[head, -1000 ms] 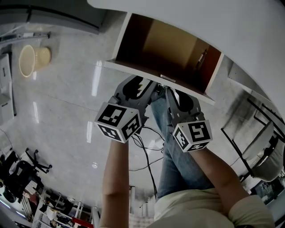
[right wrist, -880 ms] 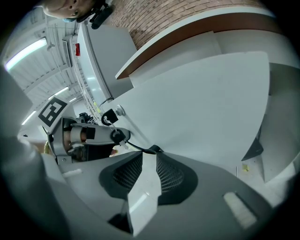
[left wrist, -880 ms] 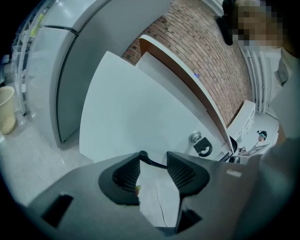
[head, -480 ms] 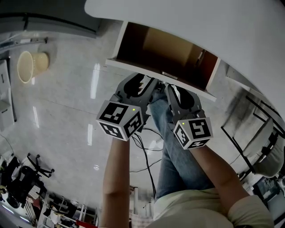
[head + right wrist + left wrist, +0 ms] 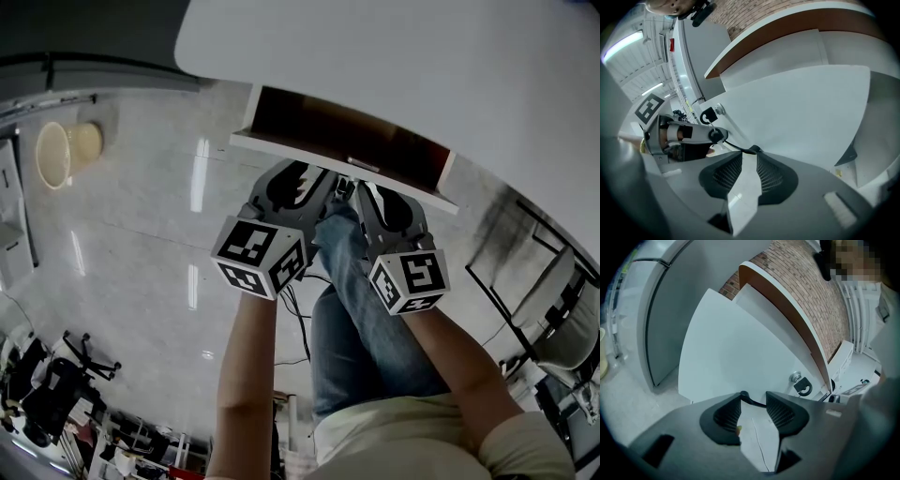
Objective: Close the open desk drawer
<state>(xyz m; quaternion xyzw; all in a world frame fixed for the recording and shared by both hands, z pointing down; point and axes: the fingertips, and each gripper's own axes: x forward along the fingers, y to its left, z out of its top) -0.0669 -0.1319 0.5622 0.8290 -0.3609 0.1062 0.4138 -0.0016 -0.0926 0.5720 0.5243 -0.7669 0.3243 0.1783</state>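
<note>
The drawer (image 5: 347, 134) hangs under the white worktop (image 5: 422, 66), only a narrow strip of its brown inside showing. Its long axis runs side to side and its white front, with a small lock (image 5: 795, 378), faces the person. The left tool (image 5: 302, 176) and right tool (image 5: 367, 192) sit side by side at that front, jaws apart and gripping nothing.

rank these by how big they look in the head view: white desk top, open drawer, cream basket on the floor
1. Desk top, by far the largest; it fills the upper right.
2. Drawer.
3. Basket, smallest, though it lies farther from the camera, so this is apparent size only.
</note>
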